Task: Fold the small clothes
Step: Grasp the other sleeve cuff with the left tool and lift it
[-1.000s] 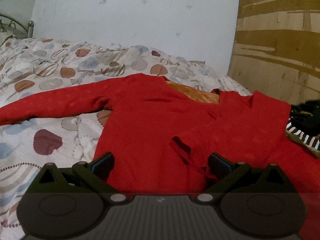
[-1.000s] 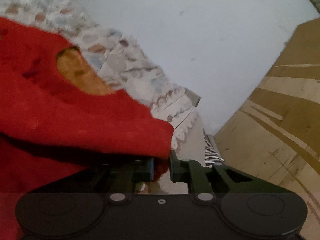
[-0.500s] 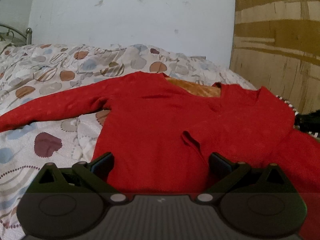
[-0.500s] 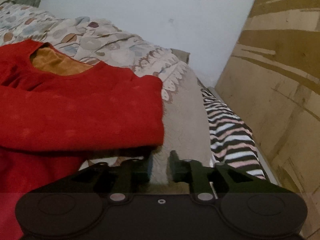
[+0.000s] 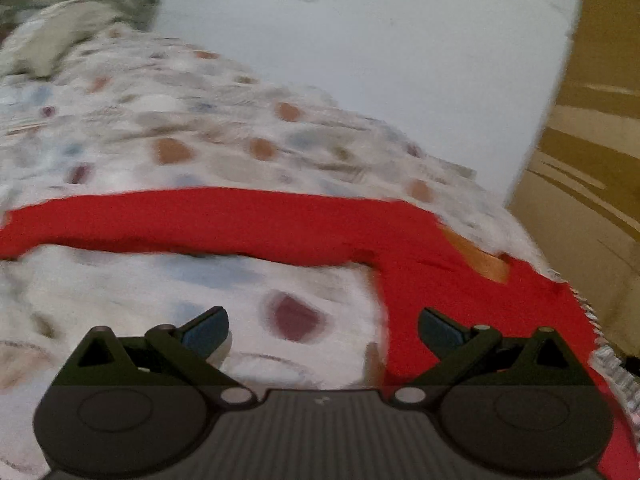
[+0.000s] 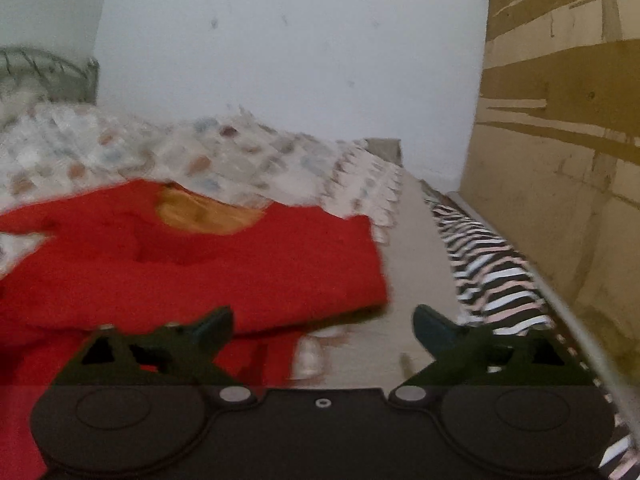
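A red long-sleeved top [image 5: 424,264] with an orange lining at the neck lies on the patterned bedspread [image 5: 192,280]. Its left sleeve [image 5: 192,220] stretches out flat to the left; its right side [image 6: 280,264] is folded over the body. My left gripper [image 5: 323,326] is open above the bedspread beside the top's left edge, nothing between its fingers. My right gripper [image 6: 323,326] hovers at the folded right edge, its jaws opening wide with no cloth pinched between them.
A striped cloth [image 6: 492,280] lies along the bed's right edge beside a brown wooden panel [image 6: 560,152]. A white wall [image 6: 280,60] stands behind the bed, and a metal headboard [image 6: 44,72] shows at the far left.
The right gripper let go of the red fold, drew back and spread wide. The left gripper swung left, from over the top's body to the bedspread by its outstretched sleeve.
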`<control>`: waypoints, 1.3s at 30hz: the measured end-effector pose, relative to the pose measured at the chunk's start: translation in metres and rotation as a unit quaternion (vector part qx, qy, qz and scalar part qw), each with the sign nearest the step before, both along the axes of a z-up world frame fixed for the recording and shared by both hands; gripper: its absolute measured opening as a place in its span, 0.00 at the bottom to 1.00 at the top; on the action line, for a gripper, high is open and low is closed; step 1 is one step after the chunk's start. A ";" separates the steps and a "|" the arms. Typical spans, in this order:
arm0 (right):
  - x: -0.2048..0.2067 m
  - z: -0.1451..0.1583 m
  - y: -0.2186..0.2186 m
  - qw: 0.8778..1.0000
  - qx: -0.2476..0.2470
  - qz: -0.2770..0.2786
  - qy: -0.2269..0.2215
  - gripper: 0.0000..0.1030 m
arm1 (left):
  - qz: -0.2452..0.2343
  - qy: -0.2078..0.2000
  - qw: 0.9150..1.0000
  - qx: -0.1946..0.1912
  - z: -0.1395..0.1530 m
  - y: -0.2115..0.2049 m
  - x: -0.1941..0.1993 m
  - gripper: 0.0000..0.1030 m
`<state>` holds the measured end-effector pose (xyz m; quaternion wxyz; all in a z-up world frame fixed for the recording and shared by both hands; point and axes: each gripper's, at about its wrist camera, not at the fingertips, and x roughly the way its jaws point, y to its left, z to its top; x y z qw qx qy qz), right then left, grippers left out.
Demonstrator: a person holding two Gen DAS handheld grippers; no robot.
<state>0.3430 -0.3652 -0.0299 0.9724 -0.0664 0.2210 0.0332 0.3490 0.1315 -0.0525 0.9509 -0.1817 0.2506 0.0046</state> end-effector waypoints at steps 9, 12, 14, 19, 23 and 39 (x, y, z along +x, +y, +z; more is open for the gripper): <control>-0.048 -0.002 0.074 0.996 0.041 0.081 0.008 0.99 | 0.130 0.023 0.989 -0.068 -0.026 0.134 0.009 1.00; -0.057 -0.008 0.095 0.994 0.040 0.096 0.015 0.99 | 0.156 0.025 0.976 -0.147 -0.040 0.167 0.011 1.00; -0.064 -0.014 0.107 0.994 0.034 0.106 0.020 0.99 | 0.176 0.018 0.963 -0.202 -0.052 0.186 0.010 1.00; -0.073 -0.027 0.128 0.990 -0.009 0.135 0.033 0.99 | 0.248 -0.006 0.927 -0.282 -0.061 0.212 0.008 0.99; -0.076 -0.030 0.130 0.989 -0.016 0.140 0.036 0.99 | 0.305 -0.002 0.907 -0.291 -0.062 0.219 0.013 0.80; -0.082 -0.037 0.107 0.994 0.025 0.103 0.031 0.99 | 0.259 -0.092 0.959 -0.074 0.021 0.176 0.025 0.09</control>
